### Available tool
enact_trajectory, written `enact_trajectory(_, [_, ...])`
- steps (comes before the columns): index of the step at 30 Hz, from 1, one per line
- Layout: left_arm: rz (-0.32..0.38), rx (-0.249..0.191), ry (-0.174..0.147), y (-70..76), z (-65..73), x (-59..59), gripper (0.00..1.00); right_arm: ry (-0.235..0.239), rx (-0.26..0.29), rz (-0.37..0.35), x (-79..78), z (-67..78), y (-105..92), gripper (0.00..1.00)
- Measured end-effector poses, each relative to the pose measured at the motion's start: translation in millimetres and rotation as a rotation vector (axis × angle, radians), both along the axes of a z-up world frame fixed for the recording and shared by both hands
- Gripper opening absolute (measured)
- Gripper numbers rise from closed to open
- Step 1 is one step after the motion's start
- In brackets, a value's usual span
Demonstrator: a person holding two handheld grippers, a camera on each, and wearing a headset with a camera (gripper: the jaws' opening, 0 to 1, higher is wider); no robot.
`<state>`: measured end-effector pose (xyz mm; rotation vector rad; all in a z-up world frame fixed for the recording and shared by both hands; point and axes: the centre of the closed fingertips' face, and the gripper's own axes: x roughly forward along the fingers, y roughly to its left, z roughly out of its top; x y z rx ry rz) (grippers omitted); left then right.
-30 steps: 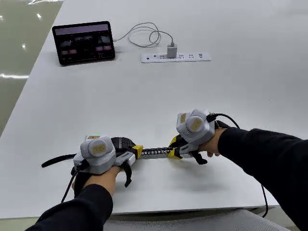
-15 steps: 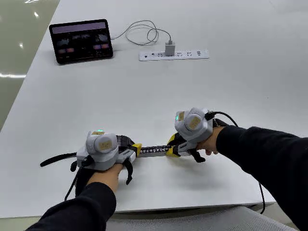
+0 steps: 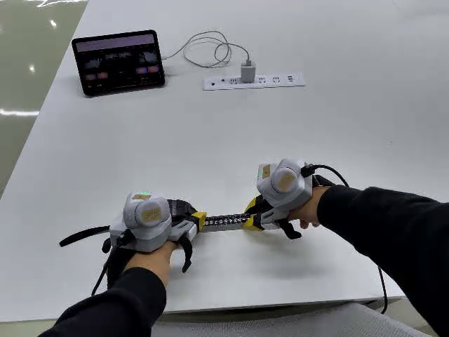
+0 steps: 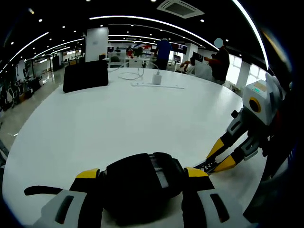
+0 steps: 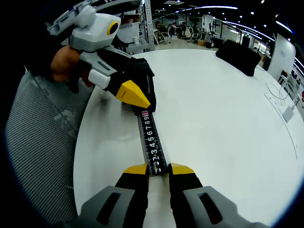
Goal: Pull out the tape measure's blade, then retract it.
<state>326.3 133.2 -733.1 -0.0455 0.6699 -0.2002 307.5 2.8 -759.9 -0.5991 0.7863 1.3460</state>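
Still tape measure (image 4: 142,190) in left gripper (image 3: 198,220); short blade (image 5: 151,140) in right gripper (image 5: 159,168)

A broad, smooth white tabletop (image 3: 295,133) fills the workspace, and a glossy pale green floor (image 3: 24,77) beside its left edge mirrors bright spots of light. In the left gripper view, long white strip lights (image 4: 142,19) cross a dark ceiling near a square air vent (image 4: 179,6). A white square pillar (image 4: 97,43) stands beyond the table, and bright windows (image 4: 236,71) lie to the right. A grey mesh chair seat (image 5: 42,142) sits at the table's near edge.
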Motion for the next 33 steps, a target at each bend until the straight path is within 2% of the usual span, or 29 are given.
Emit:
enact_trajectory(6, [0.001, -0.014, 0.002, 0.6, 0.5, -0.3, 0.64, 0.002, 0.005, -0.001, 0.5, -0.3, 1.8, 0.12])
enact_trajectory(23, [-0.015, -0.020, -0.002, 0.0, 0.8, -1.0, 0.64, 0.016, 0.015, -0.012, 0.2, 0.0, 11.6, 0.12])
enact_trajectory(33, [-0.018, -0.030, -0.002, 0.3, 1.0, -1.1, 0.64, 0.002, 0.031, 0.009, -3.0, 0.4, 25.0, 0.12])
